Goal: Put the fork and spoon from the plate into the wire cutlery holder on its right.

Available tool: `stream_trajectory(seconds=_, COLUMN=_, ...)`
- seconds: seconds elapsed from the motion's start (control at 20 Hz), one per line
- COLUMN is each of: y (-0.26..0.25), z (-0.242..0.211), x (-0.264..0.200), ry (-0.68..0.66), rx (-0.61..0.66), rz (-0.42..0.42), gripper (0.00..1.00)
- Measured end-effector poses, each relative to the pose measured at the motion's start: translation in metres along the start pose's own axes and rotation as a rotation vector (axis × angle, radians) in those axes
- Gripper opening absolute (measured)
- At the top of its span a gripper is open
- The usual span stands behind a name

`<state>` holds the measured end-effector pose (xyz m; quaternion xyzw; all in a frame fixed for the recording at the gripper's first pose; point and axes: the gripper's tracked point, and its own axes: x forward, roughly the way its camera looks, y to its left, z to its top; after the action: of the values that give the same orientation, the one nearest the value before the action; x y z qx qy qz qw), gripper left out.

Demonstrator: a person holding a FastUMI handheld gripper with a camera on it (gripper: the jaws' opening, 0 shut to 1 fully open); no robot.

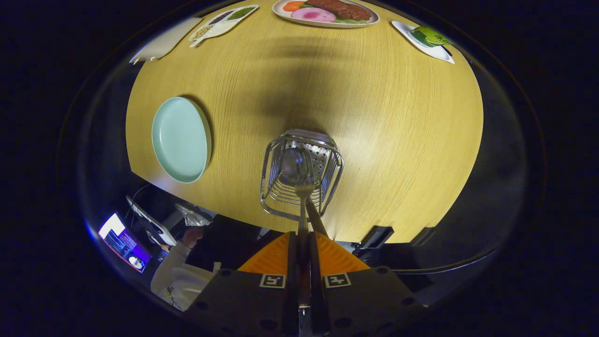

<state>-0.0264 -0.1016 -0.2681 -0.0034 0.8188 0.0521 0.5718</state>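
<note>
Wooden table (pixel 383 140) bearing a wire cutlery holder (pixel 299 173) just ahead of the gripper (pixel 303 243), whose fingers clamp a fork (pixel 304 187) handle, an empty plate (pixel 180 139) at left.

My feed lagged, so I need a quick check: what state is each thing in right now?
Hand-held gripper: shut on the utensil handles between its fingers.
Metal spoon: held, bowl inside the holder.
Metal fork: held, head at the holder's rim.
Silver wire cutlery holder: upright on the table.
Pale green round plate: empty, left of the holder.
</note>
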Motion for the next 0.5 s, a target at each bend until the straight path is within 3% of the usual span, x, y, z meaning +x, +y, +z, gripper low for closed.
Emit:
stream_trajectory(seconds=0.1, y=0.004, z=-0.001, x=-0.002, ry=-0.013, rx=-0.006, rz=0.014, gripper=0.32)
stream_trajectory(seconds=0.2, y=0.017, z=0.006, x=-0.009, ry=-0.059, rx=-0.009, rz=0.053, gripper=0.39)
stream_trajectory(seconds=0.35, y=0.015, z=0.015, x=-0.027, ry=-0.171, rx=-0.038, rz=0.046, gripper=1.0)
stream_trajectory(seconds=0.5, y=0.018, z=0.019, x=-0.052, ry=-0.29, rx=-0.065, rz=0.061, gripper=0.99)
